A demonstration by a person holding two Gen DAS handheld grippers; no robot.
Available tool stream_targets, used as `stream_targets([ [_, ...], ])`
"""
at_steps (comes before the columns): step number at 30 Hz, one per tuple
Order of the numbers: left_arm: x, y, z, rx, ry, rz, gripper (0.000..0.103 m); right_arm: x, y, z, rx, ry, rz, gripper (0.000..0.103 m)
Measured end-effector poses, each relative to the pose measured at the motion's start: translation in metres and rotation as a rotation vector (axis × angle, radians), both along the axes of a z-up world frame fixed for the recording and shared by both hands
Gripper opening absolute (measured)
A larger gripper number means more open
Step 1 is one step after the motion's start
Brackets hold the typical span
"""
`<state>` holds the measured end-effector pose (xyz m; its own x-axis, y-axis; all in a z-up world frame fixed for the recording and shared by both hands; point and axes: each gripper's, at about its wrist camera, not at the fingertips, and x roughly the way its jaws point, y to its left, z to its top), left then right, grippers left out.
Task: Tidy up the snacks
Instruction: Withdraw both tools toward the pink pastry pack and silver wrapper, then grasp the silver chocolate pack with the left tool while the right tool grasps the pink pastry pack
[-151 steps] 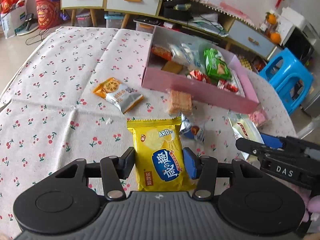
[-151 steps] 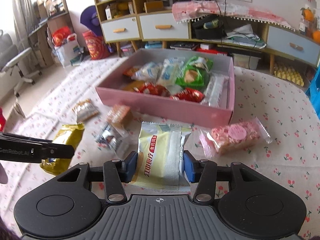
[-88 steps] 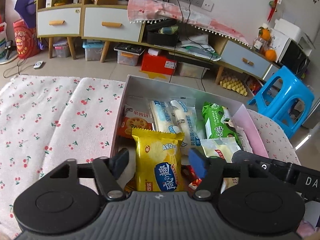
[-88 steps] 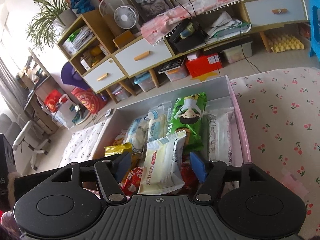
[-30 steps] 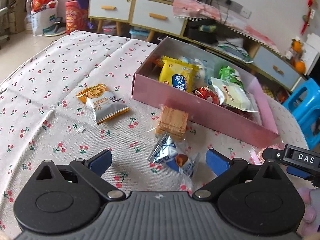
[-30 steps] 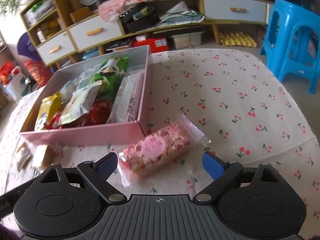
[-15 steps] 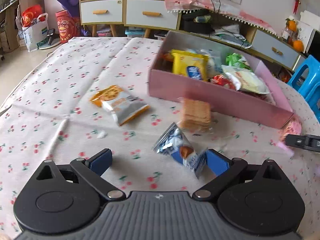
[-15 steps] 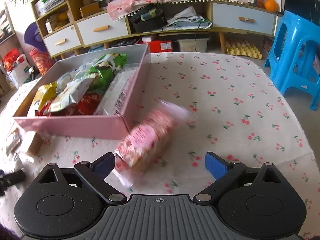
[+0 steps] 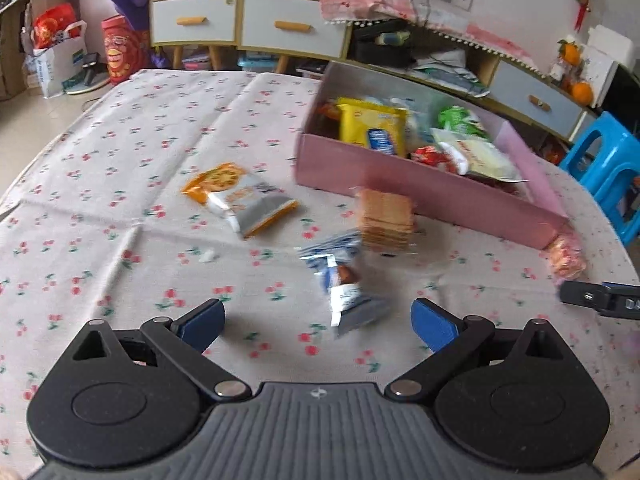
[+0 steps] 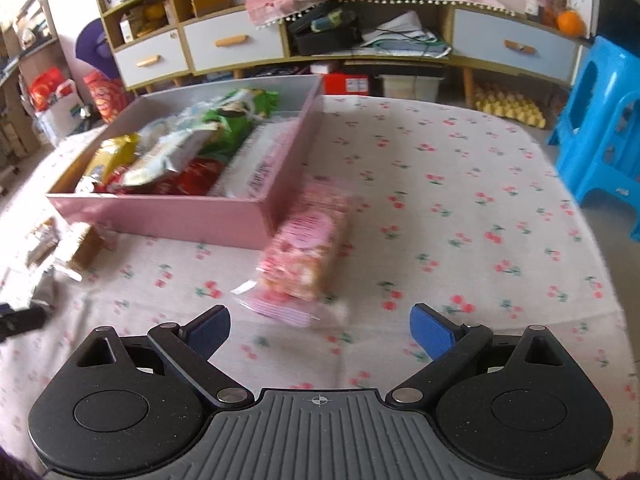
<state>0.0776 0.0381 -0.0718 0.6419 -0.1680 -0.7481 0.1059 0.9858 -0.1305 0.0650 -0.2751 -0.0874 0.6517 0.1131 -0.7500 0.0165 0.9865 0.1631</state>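
Four snacks remain on the worktop (image 9: pixel 100 168) outside the pink box (image 9: pixel 420 196): pink bar (image 10: pixel 308 244), blue packet (image 9: pixel 344 284), cracker stack (image 9: pixel 386 216), orange packet (image 9: pixel 240 196). The box already holds several. Both the left hand-held gripper (image 9: pixel 318 320) and the right hand-held gripper (image 10: pixel 320 326) stand wide apart, empty.

A: Where's the box (image 9: pixel 420 190)?
B: Upper right of the left view, on the table (image 9: pixel 120 184); snacks lie inside; a cracker stack (image 9: pixel 385 220) sits before it; a small packet (image 9: pixel 344 284) lower centre; another packet (image 9: pixel 240 196) further left.
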Motion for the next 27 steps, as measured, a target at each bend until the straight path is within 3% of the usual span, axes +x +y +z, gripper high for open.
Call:
stream_targets([
  [4,0.003,-0.006,-0.002,0.008,-0.016,-0.005,0.095,0.01,0.006,0.001,0.027,-0.01,-0.016,0.098],
  [12,0.006,-0.011,-0.001,0.014,-0.05,-0.018,0.068,0.021,0.005,-0.003,0.007,-0.047,-0.063,0.093],
  [17,0.005,-0.017,0.0,0.022,-0.054,-0.033,0.054,0.022,0.004,-0.002,-0.014,-0.059,-0.073,0.074],
  [22,0.005,-0.018,0.001,0.03,-0.046,-0.033,0.04,0.022,0.003,0.001,-0.014,-0.061,-0.069,0.037],
  [23,0.005,-0.017,0.001,0.03,-0.044,-0.031,0.035,0.022,0.002,0.001,-0.009,-0.057,-0.074,0.035],
  [27,0.007,-0.012,0.003,-0.001,-0.027,-0.026,0.03,0.02,-0.005,0.005,0.035,-0.042,-0.099,0.034],
])
